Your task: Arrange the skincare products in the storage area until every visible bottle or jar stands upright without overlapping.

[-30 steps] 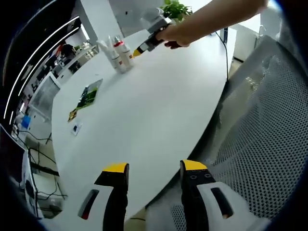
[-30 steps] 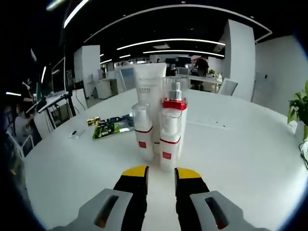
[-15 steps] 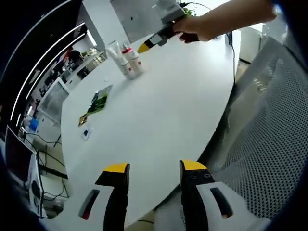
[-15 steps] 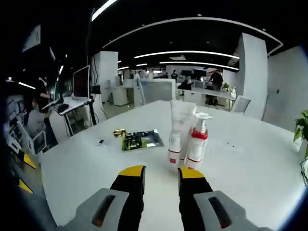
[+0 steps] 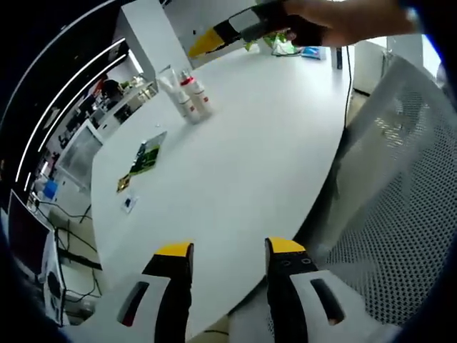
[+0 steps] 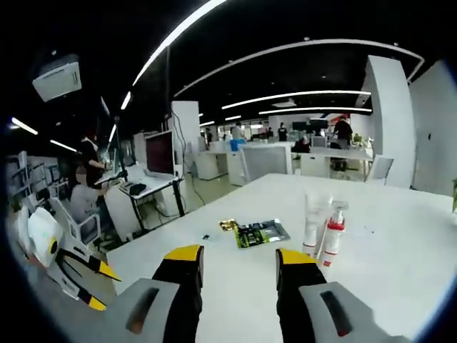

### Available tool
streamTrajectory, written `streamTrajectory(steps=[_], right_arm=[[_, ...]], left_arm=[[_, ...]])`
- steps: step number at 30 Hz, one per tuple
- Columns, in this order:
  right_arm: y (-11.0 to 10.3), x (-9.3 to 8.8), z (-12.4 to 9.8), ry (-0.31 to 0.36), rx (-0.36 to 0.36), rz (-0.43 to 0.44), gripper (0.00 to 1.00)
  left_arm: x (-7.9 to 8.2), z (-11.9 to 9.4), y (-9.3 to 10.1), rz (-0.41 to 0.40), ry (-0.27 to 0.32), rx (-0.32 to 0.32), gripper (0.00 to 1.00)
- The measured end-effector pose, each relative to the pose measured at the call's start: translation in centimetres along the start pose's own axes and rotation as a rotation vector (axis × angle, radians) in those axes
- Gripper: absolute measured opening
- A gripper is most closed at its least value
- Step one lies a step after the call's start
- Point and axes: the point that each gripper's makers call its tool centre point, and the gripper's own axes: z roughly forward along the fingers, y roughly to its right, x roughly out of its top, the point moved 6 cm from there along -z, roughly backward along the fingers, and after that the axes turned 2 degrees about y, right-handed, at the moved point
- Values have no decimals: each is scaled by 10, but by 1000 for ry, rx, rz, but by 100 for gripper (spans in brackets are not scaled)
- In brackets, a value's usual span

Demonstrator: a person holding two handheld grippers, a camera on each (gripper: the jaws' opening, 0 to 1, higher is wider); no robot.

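Observation:
Several skincare products stand upright in a tight cluster on the white round table: a tall white tube, a pump bottle with a red collar and small white bottles. My right gripper is open and holds nothing, well back from and above the cluster. In the left gripper view, a hand holds the right gripper high over the table's far side. My left gripper is open and empty at the table's near edge, far from the products.
A green packet and a small dark item lie on the table left of the cluster. A grey mesh chair stands close on the right. Desks, monitors and seated people fill the office behind.
The right gripper has pulled up and back from the cluster, so the bottles look much smaller, and its jaws have spread wider. The left gripper has barely moved.

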Motion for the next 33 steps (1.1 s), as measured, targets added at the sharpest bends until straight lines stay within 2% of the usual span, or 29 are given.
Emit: streamTrajectory(steps=[7, 14, 21, 23, 26, 29, 31, 33], right_arm=[[-17, 12, -15, 22, 24, -3, 41], [-40, 8, -30, 21, 81, -49, 46], [-56, -8, -42, 18, 108, -24, 52], [-62, -14, -45, 8, 110, -37, 54], [-66, -22, -51, 2, 114, -38, 54], [-64, -31, -58, 0, 84, -59, 54], [-64, -41, -61, -28, 81, -77, 54], [-61, -54, -63, -104, 68, -71, 54]], left_arm=[[5, -2, 3, -34, 38, -33, 37], [12, -7, 6, -30, 97, -49, 38], [19, -10, 2, -91, 152, -58, 39], [21, -12, 0, -131, 173, -68, 39], [23, -14, -3, -167, 196, -74, 40], [26, -17, -4, -186, 227, -79, 40], [28, -17, -3, -181, 238, -78, 40], [30, -18, -2, -172, 252, -82, 40]])
